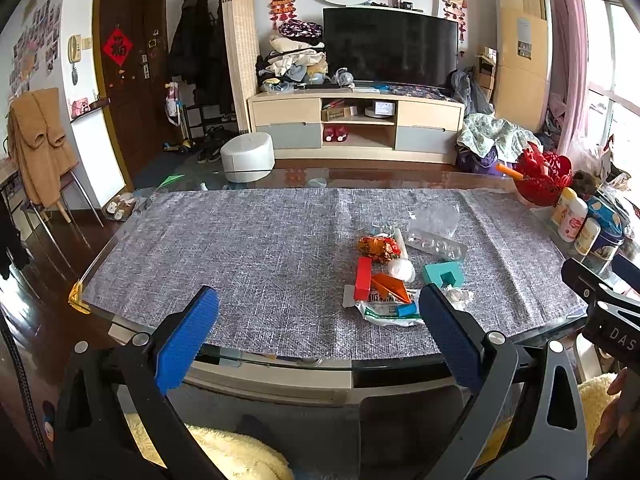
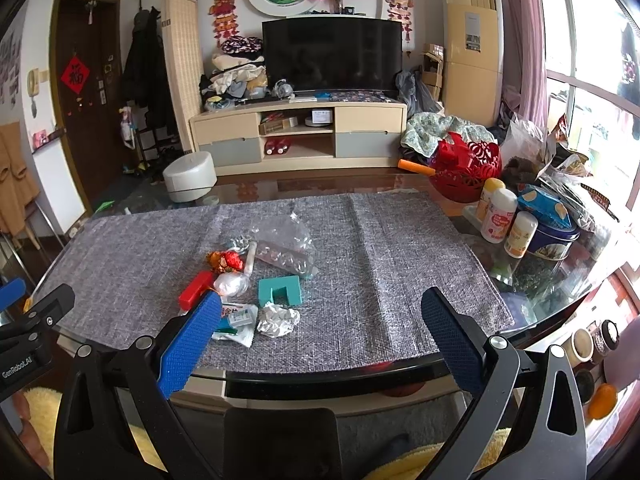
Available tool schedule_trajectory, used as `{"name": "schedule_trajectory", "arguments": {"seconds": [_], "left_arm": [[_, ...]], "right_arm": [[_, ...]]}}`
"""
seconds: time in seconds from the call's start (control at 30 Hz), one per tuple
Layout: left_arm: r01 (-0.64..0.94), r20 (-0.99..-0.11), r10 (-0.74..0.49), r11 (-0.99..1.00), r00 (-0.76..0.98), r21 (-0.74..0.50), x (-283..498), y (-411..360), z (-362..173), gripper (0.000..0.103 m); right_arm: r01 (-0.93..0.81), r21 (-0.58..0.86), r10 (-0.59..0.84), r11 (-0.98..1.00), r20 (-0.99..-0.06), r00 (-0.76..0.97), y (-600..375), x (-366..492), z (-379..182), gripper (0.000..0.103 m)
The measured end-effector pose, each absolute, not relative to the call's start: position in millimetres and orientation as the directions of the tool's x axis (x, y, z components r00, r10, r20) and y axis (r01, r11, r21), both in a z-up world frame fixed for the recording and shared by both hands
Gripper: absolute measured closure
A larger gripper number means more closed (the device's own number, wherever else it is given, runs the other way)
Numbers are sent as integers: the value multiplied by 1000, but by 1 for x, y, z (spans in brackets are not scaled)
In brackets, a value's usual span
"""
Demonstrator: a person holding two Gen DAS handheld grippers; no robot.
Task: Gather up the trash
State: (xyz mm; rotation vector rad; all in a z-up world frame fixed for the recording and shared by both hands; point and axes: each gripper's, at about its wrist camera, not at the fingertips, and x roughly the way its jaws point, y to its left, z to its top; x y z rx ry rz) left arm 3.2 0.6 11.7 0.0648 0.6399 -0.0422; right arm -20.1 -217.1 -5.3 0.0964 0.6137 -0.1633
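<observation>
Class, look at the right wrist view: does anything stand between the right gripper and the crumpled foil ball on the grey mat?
Nothing visible does. The right gripper is open at the table's near edge, and only bare grey mat lies between it and the crumpled foil ball, which sits just in front of the teal block.

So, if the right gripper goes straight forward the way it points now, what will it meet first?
Probably nothing soon. The right gripper is open and aims over a bare stretch of the grey mat; the crumpled foil ball and teal block lie just left of that line. Depth is unclear, so the left finger might brush the foil.
</observation>
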Motion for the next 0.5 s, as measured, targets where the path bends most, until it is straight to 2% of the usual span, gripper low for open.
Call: {"name": "schedule_trajectory", "arguments": {"seconds": [0.5], "left_arm": [[56,-592,-19,997,806,45,-1,2,14,8]], "right_arm": [[183,42,-126,982,-575,808,-213,-20,-4,3]]}}
